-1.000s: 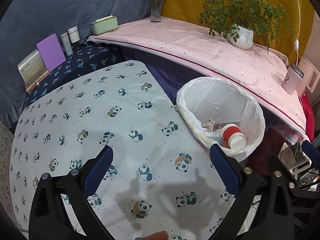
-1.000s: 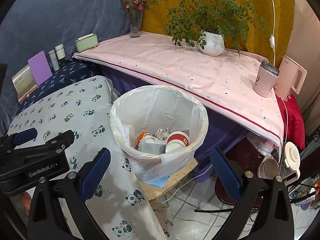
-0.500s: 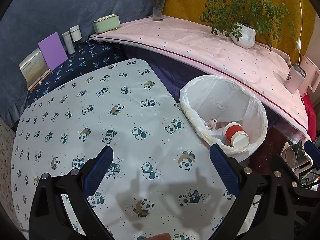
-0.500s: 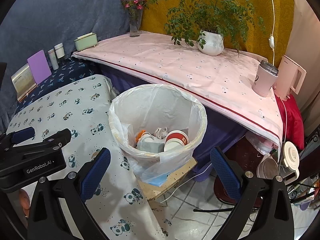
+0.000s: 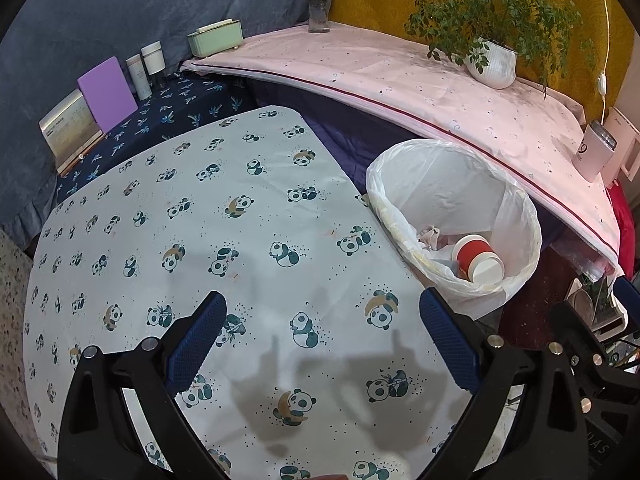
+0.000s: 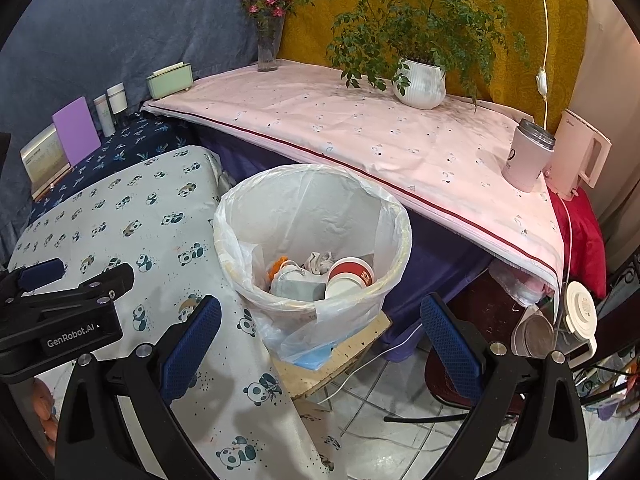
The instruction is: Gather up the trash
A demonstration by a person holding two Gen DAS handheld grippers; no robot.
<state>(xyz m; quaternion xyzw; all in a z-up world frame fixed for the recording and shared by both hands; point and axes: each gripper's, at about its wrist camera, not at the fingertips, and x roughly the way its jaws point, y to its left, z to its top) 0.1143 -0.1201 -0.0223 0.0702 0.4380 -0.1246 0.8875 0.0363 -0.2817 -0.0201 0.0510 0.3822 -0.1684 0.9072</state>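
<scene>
- The tablecloth [image 5: 248, 240] is matt printed cloth, smooth, with faint creases.
- The bin liner [image 6: 316, 208] is thin, translucent plastic, crinkled and slightly glossy.
- The paper cup [image 6: 350, 276] in the bin looks like matt paper.
- The left gripper [image 5: 322, 334] has matt black plastic arms, textured blue pads [image 5: 196, 342] and shiny metal screws.
- The pink cover [image 6: 360, 132] is soft matt cloth.
- The plant pot [image 6: 422, 84] is glossy, ribbed white ceramic.
- The vase [image 6: 267, 50] is clear glass.
</scene>
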